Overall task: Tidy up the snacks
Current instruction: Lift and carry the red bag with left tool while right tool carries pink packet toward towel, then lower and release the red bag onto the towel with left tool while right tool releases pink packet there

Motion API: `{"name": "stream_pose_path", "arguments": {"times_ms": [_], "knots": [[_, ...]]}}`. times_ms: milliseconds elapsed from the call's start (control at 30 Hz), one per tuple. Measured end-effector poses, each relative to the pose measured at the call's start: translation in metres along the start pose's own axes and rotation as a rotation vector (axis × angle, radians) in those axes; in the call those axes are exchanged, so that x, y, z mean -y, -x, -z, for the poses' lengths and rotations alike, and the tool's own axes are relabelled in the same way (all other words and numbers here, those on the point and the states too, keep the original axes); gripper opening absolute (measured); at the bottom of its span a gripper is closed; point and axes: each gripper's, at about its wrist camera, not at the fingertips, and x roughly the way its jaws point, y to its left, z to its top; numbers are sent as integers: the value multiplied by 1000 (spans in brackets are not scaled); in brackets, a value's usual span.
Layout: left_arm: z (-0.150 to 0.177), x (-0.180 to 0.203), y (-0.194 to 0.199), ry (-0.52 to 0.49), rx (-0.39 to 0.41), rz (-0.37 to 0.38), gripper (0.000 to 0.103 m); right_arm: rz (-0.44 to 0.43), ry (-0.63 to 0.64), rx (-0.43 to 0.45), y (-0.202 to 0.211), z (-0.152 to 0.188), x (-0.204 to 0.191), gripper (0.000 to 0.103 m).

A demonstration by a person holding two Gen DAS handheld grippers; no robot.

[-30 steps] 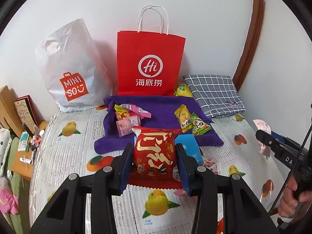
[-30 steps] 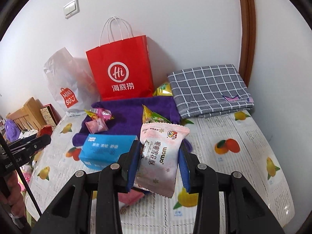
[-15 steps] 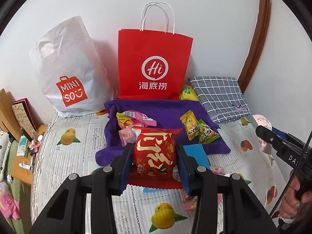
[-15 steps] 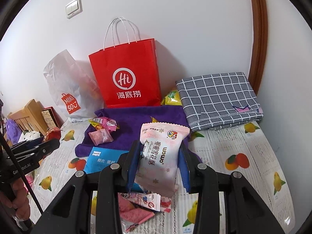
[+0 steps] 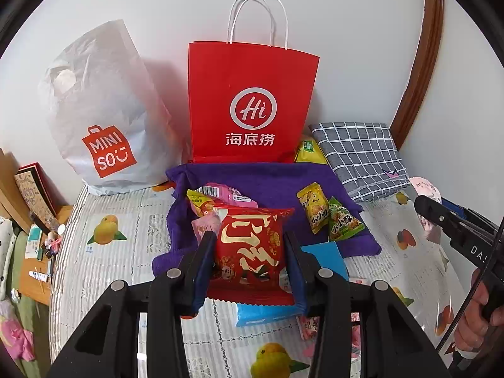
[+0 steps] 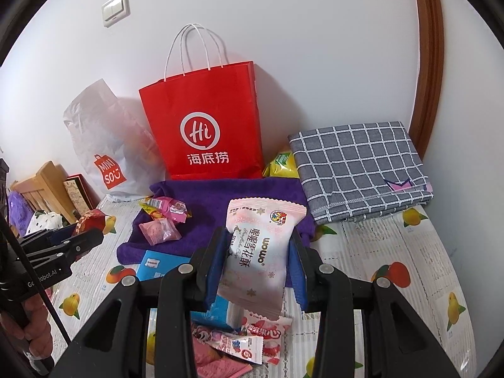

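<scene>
Left wrist view: left tongs, jaws closed on a red snack packet gripped by its two side edges and held upright above the surface; compared with a second ago the red paper bag and the white plastic bag at the wall loom larger and the purple towel sits lower in view, so the packet has been carried forward, toward the bags. Judged meaning: transport stage, packet most likely bound for the towel or a bag, not yet set down. On the towel: pink packets, a yellow sachet, a green sachet; a blue pack lies at the towel's near edge on the fruit-print bed cover. The right tongs enter at the right edge. Right wrist view: right tongs, jaws narrow and clamped on a pale pink snack pouch, pouch tilted, its lower end hanging free below the pads; here too the red bag and towel have drawn nearer over the last second. Below the pouch: loose pink wrappers on the bed cover, unsorted. A folded grey checked cloth lies right of the towel, a yellow packet behind it. Both carried snacks are clear of the surface.
</scene>
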Motion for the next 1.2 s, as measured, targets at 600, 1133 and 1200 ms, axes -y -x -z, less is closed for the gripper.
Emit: {"name": "stream_pose_path", "arguments": {"times_ms": [600,1133,1200], "knots": [[-11,-34,-27,45,-34,-27,41,1,14,-12,-34,-12,-3,38],[-21,-57,-77,77,-95,17,41,-42,49,-112,-119,-18,-14,38],[-24,-54,-84,69,-104,19,41,-54,51,-133,-131,-19,-15,38]]}}
